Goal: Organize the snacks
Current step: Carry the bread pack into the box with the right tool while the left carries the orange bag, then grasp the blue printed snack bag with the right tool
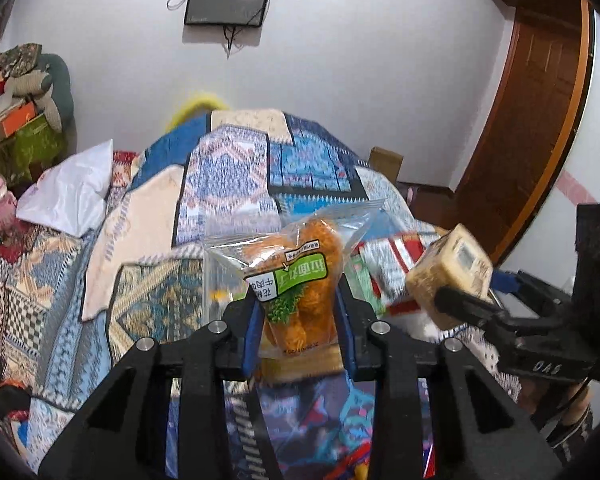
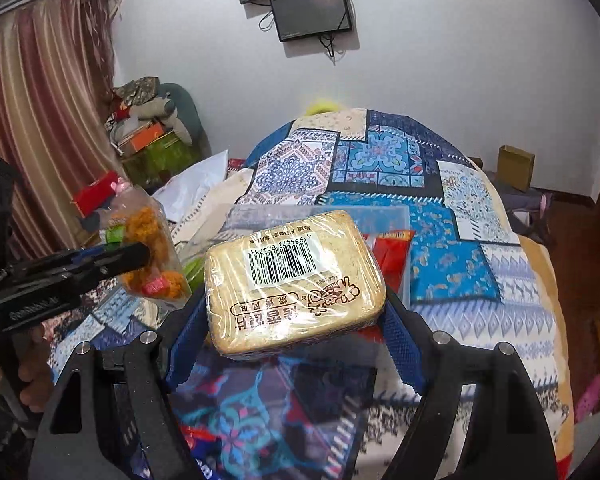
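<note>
Black linkage arms fill the bottom of both views. At the left gripper (image 1: 300, 316) the blue-padded jaws press in on both sides of a clear bag (image 1: 296, 276) of orange, shredded-looking snack with a green and white label, held upright above the bed (image 1: 228, 168). From the right wrist view the same bag (image 2: 152, 248) shows at the left edge, pinched at the tip of the left gripper (image 2: 140, 256).

At the right gripper (image 2: 296, 320) the jaws stand fairly wide and clamp a tan block (image 2: 292, 276) wrapped in clear film, its barcode label and brown print facing the camera. It is tilted slightly and held above the bed (image 2: 480, 208). In the left wrist view this block (image 1: 450, 276) sits at the right, gripped by the right gripper (image 1: 444, 300), near the bag but apart from it.

Under both held items, on the patchwork quilt, lies a clear bin (image 2: 388, 220); a red packet (image 2: 392, 252) shows through its wall just behind the block. A white plastic bag (image 1: 68, 192) lies on the bed's left side. A small cardboard box (image 2: 516, 168) sits beyond the bed's right edge. A dark screen (image 2: 312, 12) hangs on the white wall, and striped curtains (image 2: 40, 120) hang at the left.
</note>
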Motion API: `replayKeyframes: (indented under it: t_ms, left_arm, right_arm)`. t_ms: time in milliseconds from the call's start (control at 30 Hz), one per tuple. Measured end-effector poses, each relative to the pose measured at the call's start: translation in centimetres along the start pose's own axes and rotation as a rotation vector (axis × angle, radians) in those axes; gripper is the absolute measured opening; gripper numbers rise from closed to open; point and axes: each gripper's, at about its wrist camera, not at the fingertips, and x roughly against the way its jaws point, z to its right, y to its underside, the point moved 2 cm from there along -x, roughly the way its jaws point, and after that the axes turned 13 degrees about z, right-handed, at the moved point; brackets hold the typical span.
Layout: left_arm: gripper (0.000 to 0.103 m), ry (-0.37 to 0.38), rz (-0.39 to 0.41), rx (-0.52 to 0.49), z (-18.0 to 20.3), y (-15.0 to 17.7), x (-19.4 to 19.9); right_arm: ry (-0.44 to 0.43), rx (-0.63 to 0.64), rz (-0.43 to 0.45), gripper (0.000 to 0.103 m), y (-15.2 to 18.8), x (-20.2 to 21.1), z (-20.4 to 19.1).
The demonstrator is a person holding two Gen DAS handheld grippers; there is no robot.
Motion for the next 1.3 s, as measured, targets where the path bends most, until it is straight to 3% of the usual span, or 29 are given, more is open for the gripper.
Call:
replayKeyframes:
  t_ms: [300, 567, 867, 933, 1000, 1067, 1300]
  left_arm:
    - [0.032, -0.057, 0.053, -0.027, -1.0, -2.9, -3.6]
    - [0.032, -0.092, -0.033, -0.031, -2.5, -2.3, -9.0]
    - [0.033, -0.103, -0.107, -0.014, -3.3, -0.4, -11.2]
    - [0.039, -0.1, -0.123, -0.006, -3.3, -0.2, -11.2]
    - [0.055, -0.095, -0.118, 0.005, -3.3, -0.2, -10.8]
    - [0.064, -0.086, -0.096, 0.005, -3.1, -0.6, -9.9]
    - [0.068, -0.074, -0.034, -0.059, -1.4, -1.8, -5.3]
  right_arm:
    - [0.004, 0.0, -0.003, 0.077, -1.8, -3.7, 0.0]
    - [0.02, -0.007, -0.062, 0.077, -1.8, -8.0, 0.3]
    - [0.047, 0.005, -0.109, 0.078, -0.9, -10.5, 0.6]
    - [0.06, 0.022, -0.116, 0.079, -0.8, -10.6, 0.5]
    - [0.065, 0.029, -0.119, 0.079, -0.9, -10.4, 0.3]
    - [0.063, 0.031, -0.107, 0.079, -1.2, -10.0, 0.2]
    - [0.035, 0.038, -0.044, 0.079, -2.6, -6.1, -0.5]
